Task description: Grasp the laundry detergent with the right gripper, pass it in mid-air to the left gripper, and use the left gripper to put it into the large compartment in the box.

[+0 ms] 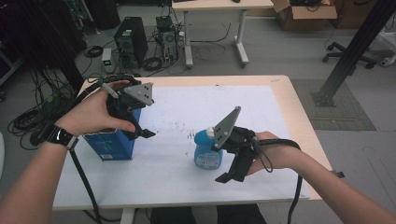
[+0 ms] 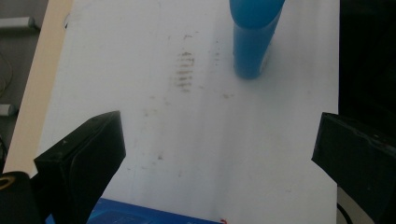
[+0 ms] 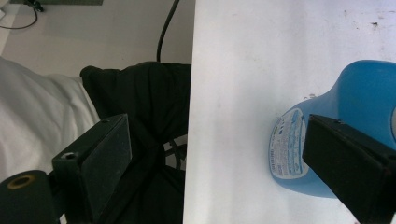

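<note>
A blue bottle (image 1: 208, 150) with a white cap stands upright on the white sheet near the table's front middle. A blue box (image 1: 111, 145) stands at the left. My left gripper (image 1: 140, 133) hovers over the box's right top edge, jaws open and empty. In the left gripper view the left gripper (image 2: 215, 154) looks across the sheet at the bottle (image 2: 254, 39), with the box edge (image 2: 154, 217) just below. My right gripper (image 1: 229, 177) sits just right of the bottle, open. In the right gripper view the right gripper (image 3: 219, 168) holds nothing, and the bottle (image 3: 341, 107) stands beside its right-hand jaw.
The white sheet (image 1: 187, 177) covers most of the wooden table (image 1: 285, 86) and bears dark smudges (image 2: 185, 70). Beyond the table stand a computer tower (image 1: 130, 39), cables, another desk (image 1: 215, 5) and a black slanted post (image 1: 355, 51). The person's dark trousers (image 3: 149, 116) lie past the front edge.
</note>
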Demonstrator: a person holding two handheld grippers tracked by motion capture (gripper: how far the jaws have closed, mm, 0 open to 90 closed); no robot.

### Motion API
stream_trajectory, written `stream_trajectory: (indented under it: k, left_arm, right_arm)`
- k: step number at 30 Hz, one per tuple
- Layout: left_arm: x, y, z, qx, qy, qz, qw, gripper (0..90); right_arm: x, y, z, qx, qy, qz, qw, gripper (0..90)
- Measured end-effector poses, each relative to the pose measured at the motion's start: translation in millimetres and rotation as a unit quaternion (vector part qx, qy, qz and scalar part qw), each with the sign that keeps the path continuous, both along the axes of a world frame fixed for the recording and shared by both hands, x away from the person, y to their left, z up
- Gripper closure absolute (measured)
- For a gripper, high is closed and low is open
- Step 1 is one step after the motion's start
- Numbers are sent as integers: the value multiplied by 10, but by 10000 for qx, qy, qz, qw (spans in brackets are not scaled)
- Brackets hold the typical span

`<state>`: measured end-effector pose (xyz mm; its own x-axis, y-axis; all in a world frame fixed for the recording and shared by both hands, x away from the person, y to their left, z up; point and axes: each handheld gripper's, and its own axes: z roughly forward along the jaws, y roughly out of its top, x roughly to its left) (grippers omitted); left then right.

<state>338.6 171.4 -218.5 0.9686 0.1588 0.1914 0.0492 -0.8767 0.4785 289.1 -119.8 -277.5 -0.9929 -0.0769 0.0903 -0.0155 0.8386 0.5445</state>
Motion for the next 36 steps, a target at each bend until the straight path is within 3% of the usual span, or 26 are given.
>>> stream_trajectory:
  k: [13,22,36]
  left_arm:
    - [-29,-35,36,144,27,27,9999,29]
    - [-45,-45,95,130,-25,24,9999,29]
    - [-37,-60,73,134,20,49,9999,29]
  right_arm:
    - [33,-90,75,199,64,-7,9998,63]
    - [50,-178,154,414,26,-14,9991,54]
    - [121,-528,255,929,-85,-201,9954,36]
